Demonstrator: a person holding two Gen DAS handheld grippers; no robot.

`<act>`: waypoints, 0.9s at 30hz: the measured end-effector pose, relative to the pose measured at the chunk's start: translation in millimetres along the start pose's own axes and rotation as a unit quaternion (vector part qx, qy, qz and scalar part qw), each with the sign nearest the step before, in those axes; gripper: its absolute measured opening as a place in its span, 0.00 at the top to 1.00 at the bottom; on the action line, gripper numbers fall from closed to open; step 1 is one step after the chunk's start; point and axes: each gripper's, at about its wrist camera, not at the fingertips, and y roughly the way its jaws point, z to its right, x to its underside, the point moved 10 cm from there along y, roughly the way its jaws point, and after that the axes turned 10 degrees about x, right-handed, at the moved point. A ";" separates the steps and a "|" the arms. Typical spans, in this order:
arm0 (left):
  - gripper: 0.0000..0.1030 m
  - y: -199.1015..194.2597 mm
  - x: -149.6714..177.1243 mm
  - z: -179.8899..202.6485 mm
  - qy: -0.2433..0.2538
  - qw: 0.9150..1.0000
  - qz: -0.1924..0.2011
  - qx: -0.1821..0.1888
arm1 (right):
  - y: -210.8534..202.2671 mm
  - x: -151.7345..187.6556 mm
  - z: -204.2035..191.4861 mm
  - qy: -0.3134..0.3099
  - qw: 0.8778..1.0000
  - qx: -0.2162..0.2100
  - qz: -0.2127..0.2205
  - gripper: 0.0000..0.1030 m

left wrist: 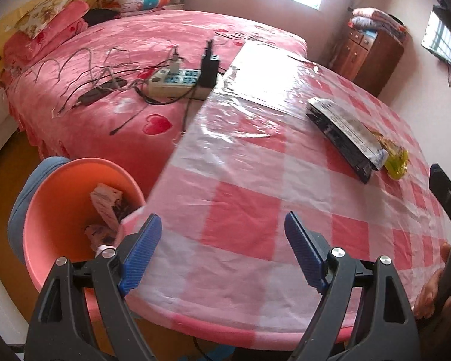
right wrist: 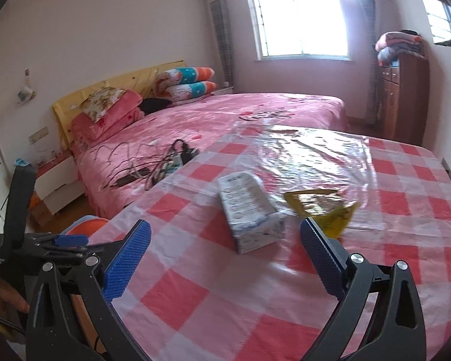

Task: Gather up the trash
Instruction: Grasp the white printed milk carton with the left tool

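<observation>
A printed box [left wrist: 344,134] lies on the pink checked tablecloth [left wrist: 240,210], with a yellow wrapper [left wrist: 397,162] beside it at its right. In the right wrist view the same box [right wrist: 249,210] and yellow wrapper [right wrist: 324,207] lie just beyond my right gripper [right wrist: 225,237], which stands open and empty. My left gripper [left wrist: 222,222] is open and empty over the table's near left part. An orange bin [left wrist: 60,210] stands on the floor at the table's left corner; it holds a small carton [left wrist: 105,203] and other scraps.
A pink bed [left wrist: 120,69] runs along the table's left side with a power strip [left wrist: 177,81], a black charger and several cables on it. A wooden cabinet [left wrist: 366,57] with folded blankets stands at the far right. A hand [left wrist: 433,288] shows at the right edge.
</observation>
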 end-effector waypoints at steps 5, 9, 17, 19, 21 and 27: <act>0.18 3.4 2.2 23.5 0.012 1.000 -0.012 0.006 | -2.2 0.2 23.6 0.003 1.000 0.023 0.002 0.05; 0.18 4.3 3.8 39.8 0.021 1.000 -0.022 0.007 | -3.3 -1.2 41.9 0.013 1.000 0.026 0.005 0.05; 0.18 -3.2 7.1 66.2 0.006 0.999 -0.036 0.030 | -2.6 -1.6 89.9 0.079 0.997 0.018 -0.011 0.05; 0.18 -4.7 4.3 75.3 0.005 0.999 -0.035 0.035 | -2.4 -1.5 103.7 0.098 0.995 0.018 -0.019 0.05; 0.18 -2.5 3.1 83.5 0.005 0.998 -0.039 0.040 | -2.1 -2.2 118.3 0.120 0.992 0.012 -0.024 0.05; 0.18 9.3 -10.3 116.4 -0.004 0.996 -0.051 0.076 | 12.4 0.4 139.0 0.155 0.986 -0.013 -0.053 0.05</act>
